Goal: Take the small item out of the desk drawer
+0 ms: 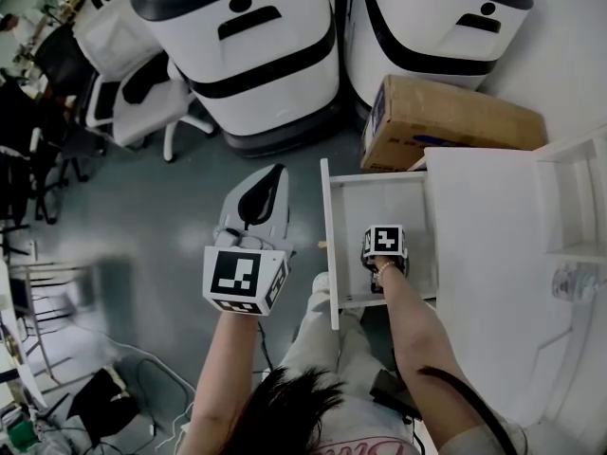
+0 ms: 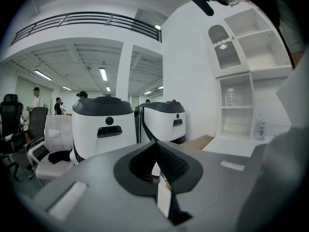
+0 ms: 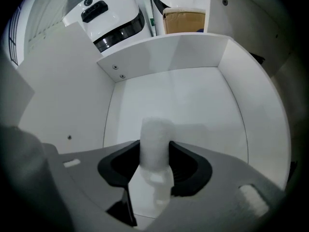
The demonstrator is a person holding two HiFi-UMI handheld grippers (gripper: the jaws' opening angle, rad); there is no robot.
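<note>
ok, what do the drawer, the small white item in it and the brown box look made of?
Drawer: probably white laminated board; smooth matte panels, screw heads at a corner.
Small item: seemingly frosted translucent plastic; pale, bottle-like, but blurred, so uncertain.
Box: likely cardboard; matte brown, folded edges.

The head camera looks steeply down on the open drawer [image 1: 379,207]. The camera on the right tongs [image 3: 154,164] sits close inside that drawer, facing its far wall. That on the left tongs [image 1: 270,183] looks level across the room; all three catch the white machines [image 1: 247,45].
</note>
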